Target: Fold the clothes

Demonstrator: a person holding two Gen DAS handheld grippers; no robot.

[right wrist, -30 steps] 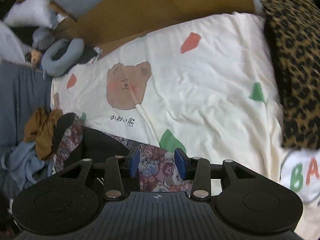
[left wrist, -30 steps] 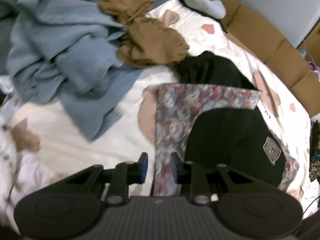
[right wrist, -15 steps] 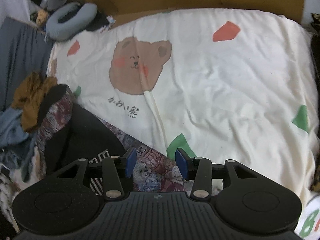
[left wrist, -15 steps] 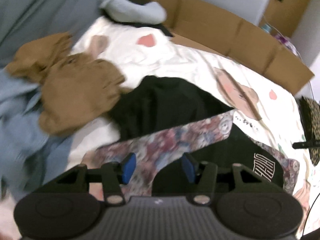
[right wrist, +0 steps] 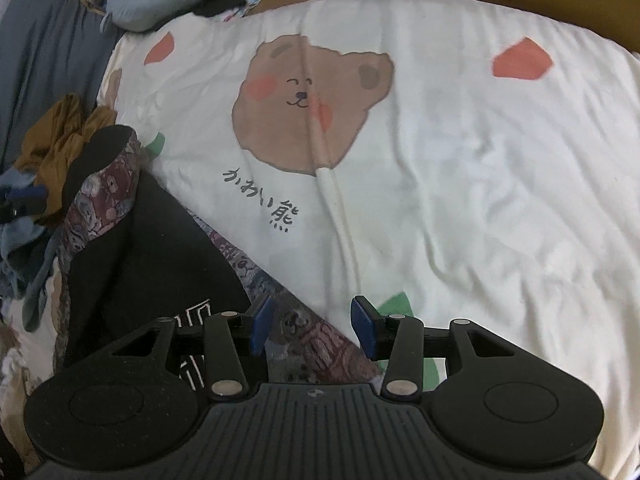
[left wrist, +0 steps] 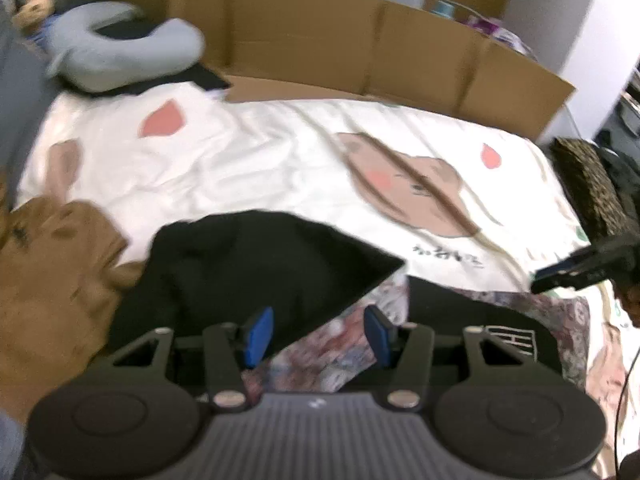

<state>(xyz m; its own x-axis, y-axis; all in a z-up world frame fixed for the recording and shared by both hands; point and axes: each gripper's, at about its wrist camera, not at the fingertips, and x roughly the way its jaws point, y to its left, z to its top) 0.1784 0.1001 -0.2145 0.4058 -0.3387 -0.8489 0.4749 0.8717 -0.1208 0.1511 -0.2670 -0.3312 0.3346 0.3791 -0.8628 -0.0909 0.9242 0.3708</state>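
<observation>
A black garment with a floral patterned lining (left wrist: 280, 268) lies partly folded on the cream bear-print sheet (left wrist: 248, 164). My left gripper (left wrist: 316, 336) is open just above its floral edge, holding nothing. My right gripper (right wrist: 312, 326) is open over the garment's floral corner (right wrist: 308, 336) at the near edge, also holding nothing. The garment's black body with a white printed patch (right wrist: 160, 256) lies to the left in the right wrist view. The right gripper's fingertips (left wrist: 560, 276) show at the right edge of the left wrist view.
A brown garment (left wrist: 52, 264) and blue clothes (right wrist: 20, 208) are piled at the left. A grey neck pillow (left wrist: 120, 56) lies at the bed's head. A cardboard wall (left wrist: 380, 52) borders the far side. A leopard-print item (left wrist: 588, 184) sits at the right.
Both grippers have opened wider. The left wrist view has swung from the blue clothes pile toward the black garment and the bed's far side. The right gripper has shifted left along the garment.
</observation>
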